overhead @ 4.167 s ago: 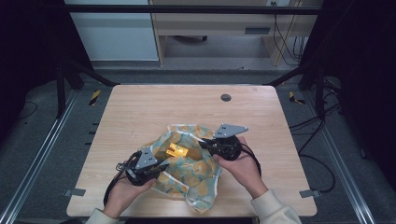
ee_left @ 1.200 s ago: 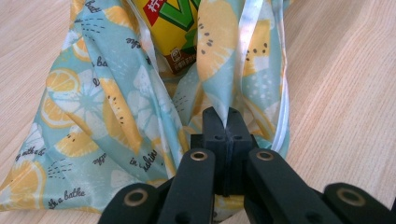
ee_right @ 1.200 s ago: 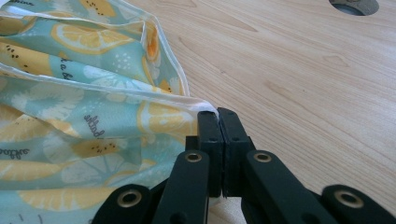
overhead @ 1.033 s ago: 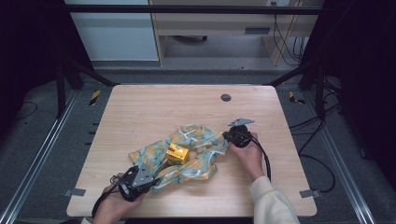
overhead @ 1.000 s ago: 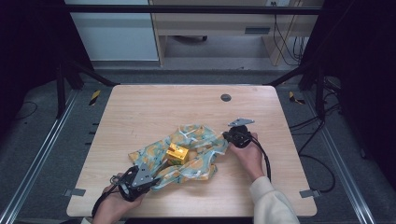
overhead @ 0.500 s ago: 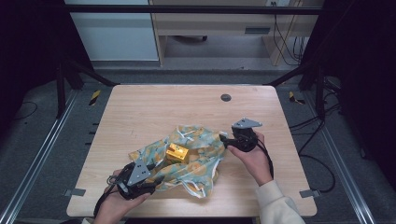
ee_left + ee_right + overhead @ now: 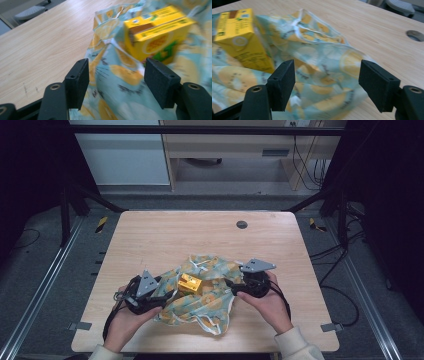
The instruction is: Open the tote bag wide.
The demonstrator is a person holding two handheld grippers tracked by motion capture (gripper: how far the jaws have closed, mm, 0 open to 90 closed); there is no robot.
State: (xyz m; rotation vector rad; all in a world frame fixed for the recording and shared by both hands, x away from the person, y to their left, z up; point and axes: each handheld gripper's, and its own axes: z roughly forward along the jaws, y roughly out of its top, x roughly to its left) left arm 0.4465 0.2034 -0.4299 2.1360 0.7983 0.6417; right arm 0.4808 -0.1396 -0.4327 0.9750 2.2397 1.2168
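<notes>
Table [image 7: 150, 235] wooden, a round hole [image 7: 242, 224] near its far edge. Patterned cloth bag [image 7: 210, 295] lay crumpled mid-table; yellow carton [image 7: 189, 283] sat on it, between both grippers.

Left gripper [image 7: 162, 299] at the bag's left edge, right gripper [image 7: 231, 287] at its right edge. Both sets of jaws had just been opening and stood apart, bag fabric below them, pads not pressing it.

Left gripper view showed the carton [image 7: 156, 32] close, blurred: barcode, fruit picture, print unreadable. Right gripper view caught the hole [image 7: 415, 35] and carton [image 7: 242, 37] side; text too small to read.
</notes>
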